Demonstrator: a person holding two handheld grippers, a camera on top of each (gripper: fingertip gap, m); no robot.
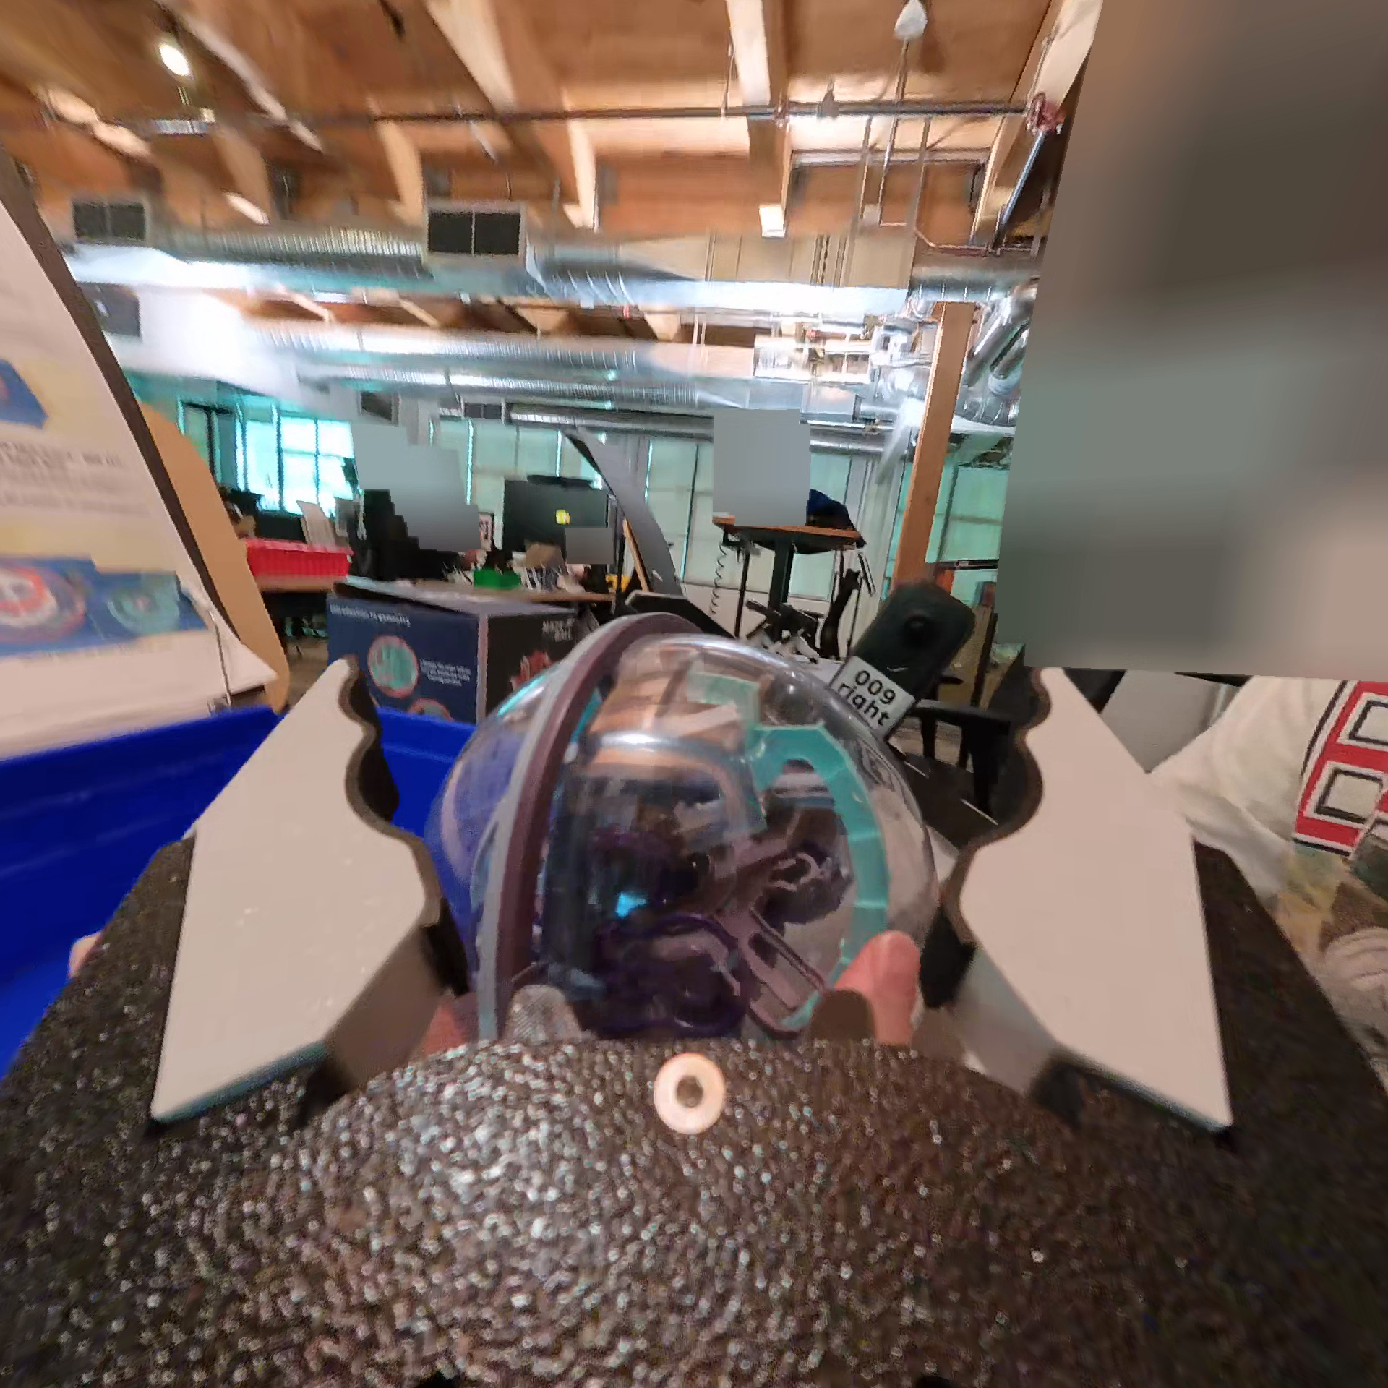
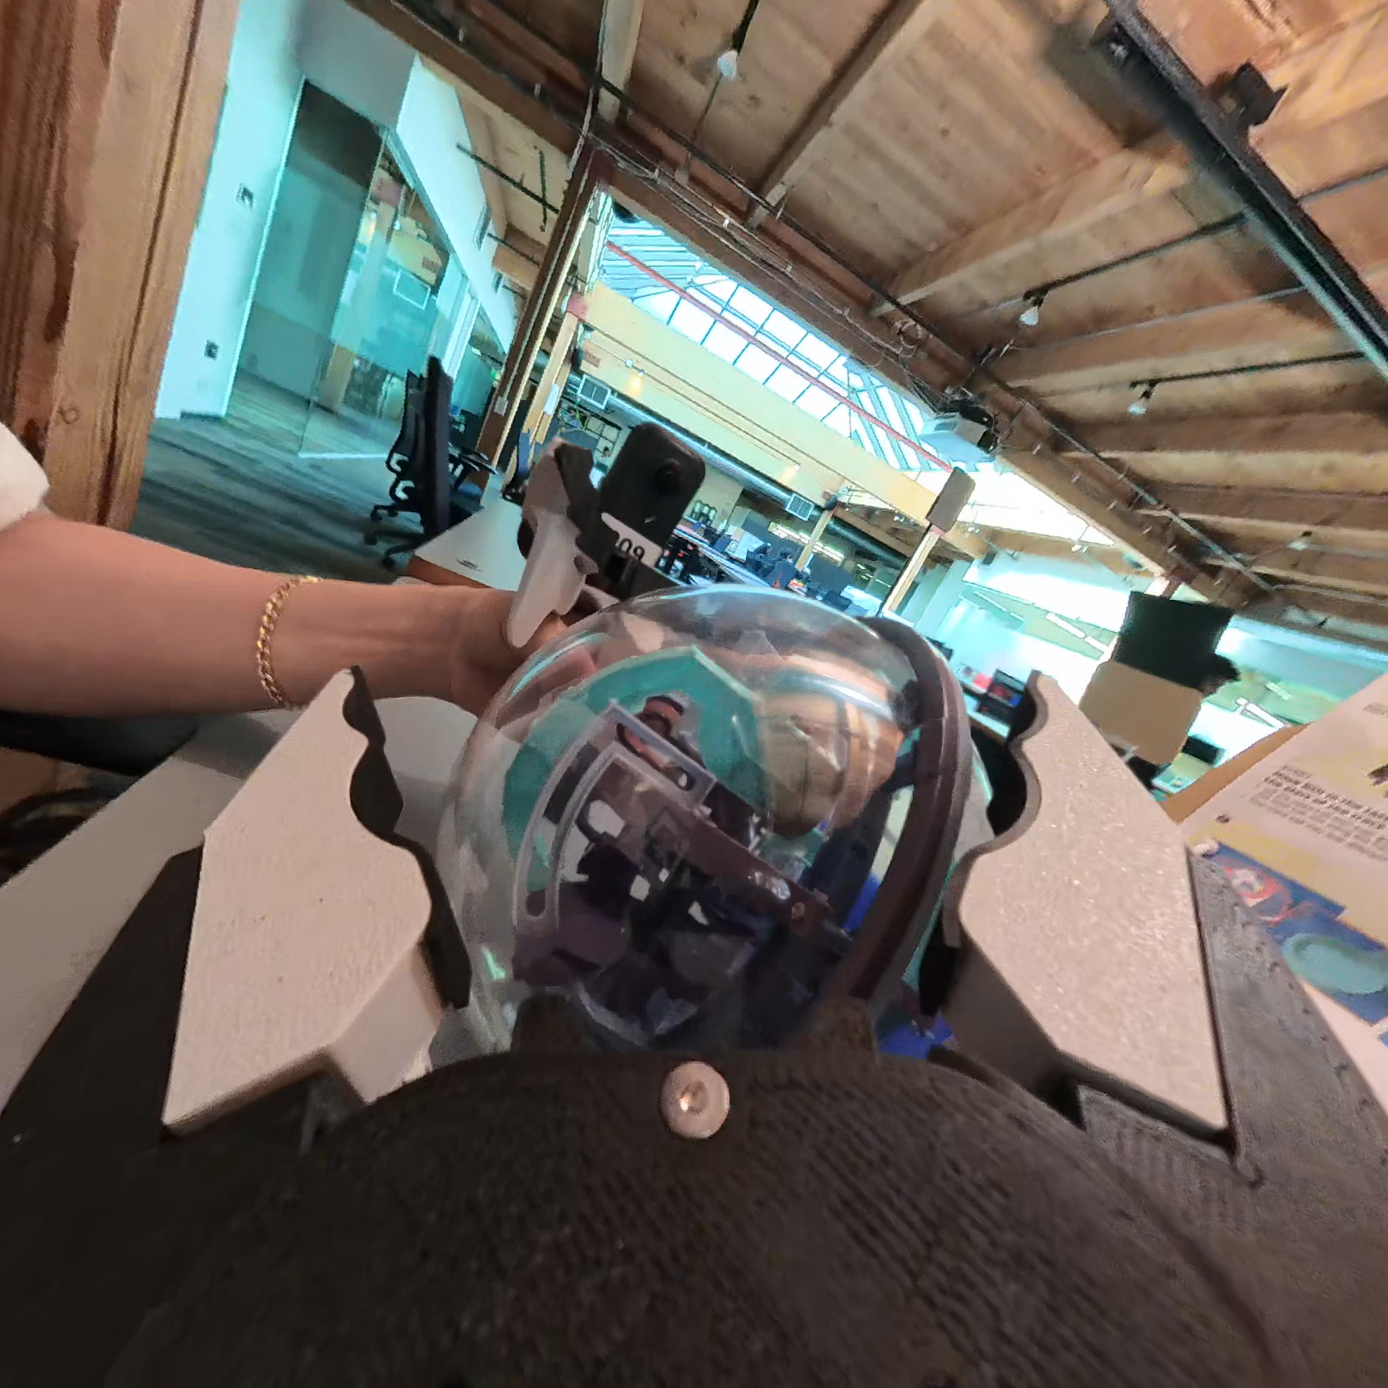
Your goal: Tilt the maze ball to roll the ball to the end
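My maze ball point(image 1: 687, 834) sits between both wide-spread tongs, left gripper point(image 1: 695, 695) and right gripper point(image 2: 695, 698); contact's unclear. Looks slick, rigid, probably light, so I'd cradle beside its dark seam point(image 2: 939, 789).

Clear maze ball point(image 2: 698, 819) cradled between wide right tongs point(image 2: 695, 751) (contact unclear); braceleted hand point(image 2: 481, 646) behind.

White table point(image 2: 300, 751) bearing printed sheet point(image 2: 1307, 819)
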